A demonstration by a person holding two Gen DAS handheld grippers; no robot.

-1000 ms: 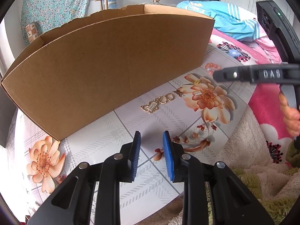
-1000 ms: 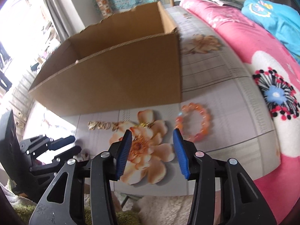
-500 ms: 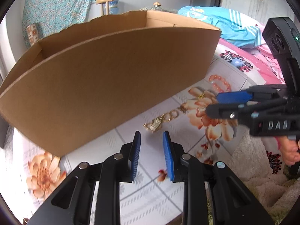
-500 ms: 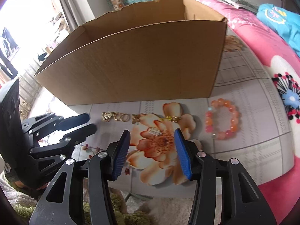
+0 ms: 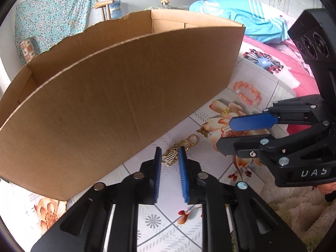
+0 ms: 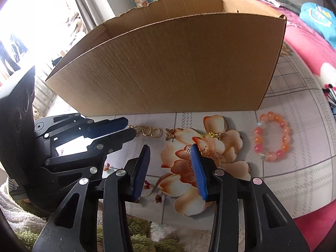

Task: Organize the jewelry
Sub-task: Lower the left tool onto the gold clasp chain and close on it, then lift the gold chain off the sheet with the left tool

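Gold jewellery lies in a row on the flowered tablecloth (image 5: 212,191) in front of a brown cardboard box (image 5: 126,94) (image 6: 178,63). My left gripper (image 5: 170,153) (image 6: 130,128) has its jaws closing around a gold bar charm (image 5: 172,156) with linked rings (image 6: 152,131); the pads do not visibly press it. My right gripper (image 6: 170,149) (image 5: 224,134) hovers over the printed flower with its jaws closing. A small silver bar charm (image 5: 226,129) lies between them, near the right finger. A gold butterfly (image 6: 169,133), a gold leaf ring (image 6: 217,135) and an orange bead bracelet (image 6: 273,138) lie loose.
The box stands open-topped just behind the jewellery. A pink flowered blanket (image 6: 315,48) and a blue garment (image 5: 241,14) lie to the right. A shaggy green and white rug (image 5: 294,216) sits below the table's near edge. A patterned curtain (image 5: 52,14) hangs at the back.
Both grippers moved forward toward the box and the jewellery. The left jaws narrowed around the gold bar charm. The right gripper came lower over the printed flower and its jaws narrowed.
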